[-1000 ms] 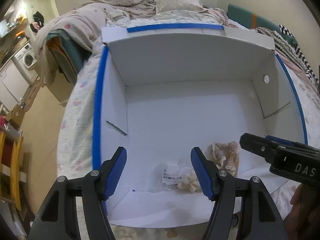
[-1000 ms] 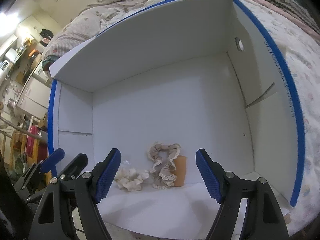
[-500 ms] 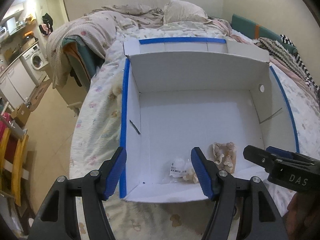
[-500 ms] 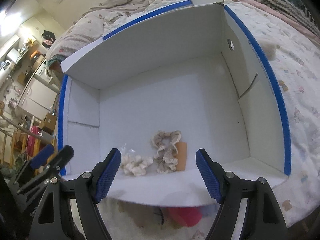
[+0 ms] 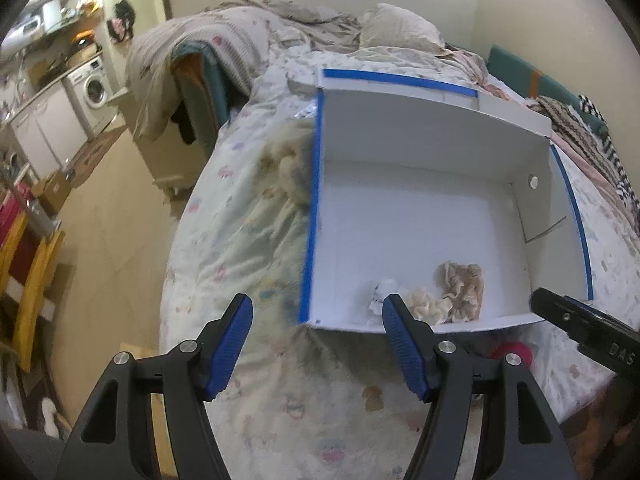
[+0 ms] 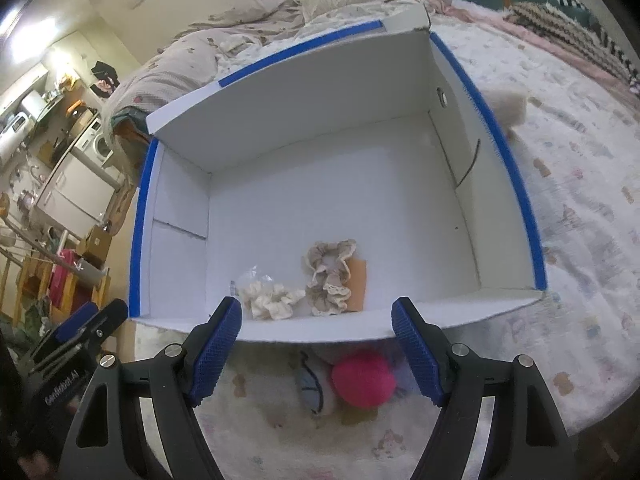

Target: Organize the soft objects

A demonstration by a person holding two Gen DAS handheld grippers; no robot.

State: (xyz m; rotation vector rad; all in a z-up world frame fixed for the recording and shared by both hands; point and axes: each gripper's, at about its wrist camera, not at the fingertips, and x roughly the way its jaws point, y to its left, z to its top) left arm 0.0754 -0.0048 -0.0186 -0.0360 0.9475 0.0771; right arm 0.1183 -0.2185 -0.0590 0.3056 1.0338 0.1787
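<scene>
A white box with blue-taped rims (image 5: pixel 312 216) (image 6: pixel 516 184) lies open on the bed. Inside near its front wall lie a cream scrunchie (image 6: pixel 272 298) (image 5: pixel 424 302), a beige lace scrunchie (image 6: pixel 330 276) (image 5: pixel 462 286) on an orange card (image 6: pixel 357 284), and a clear packet (image 5: pixel 380 294). A pink soft ball (image 6: pixel 364 378) (image 5: pixel 514 354) and a small plush toy (image 6: pixel 314 388) lie on the bedsheet in front of the box. A fluffy cream item (image 5: pixel 290 164) lies left of the box, another (image 6: pixel 506 106) lies right of it. My left gripper (image 5: pixel 318 348) and right gripper (image 6: pixel 318 350) are open and empty, above the bed before the box.
The bed's left edge drops to the floor (image 5: pixel 108 240). A washing machine (image 5: pixel 94 90) and cabinets stand at far left. Rumpled blankets and a pillow (image 5: pixel 396 28) lie behind the box. Yellow and red furniture (image 5: pixel 28 276) stands at the lower left.
Both grippers have pulled back and up out of the box. The left view has swung left to the bed's edge. The pink ball has come into view.
</scene>
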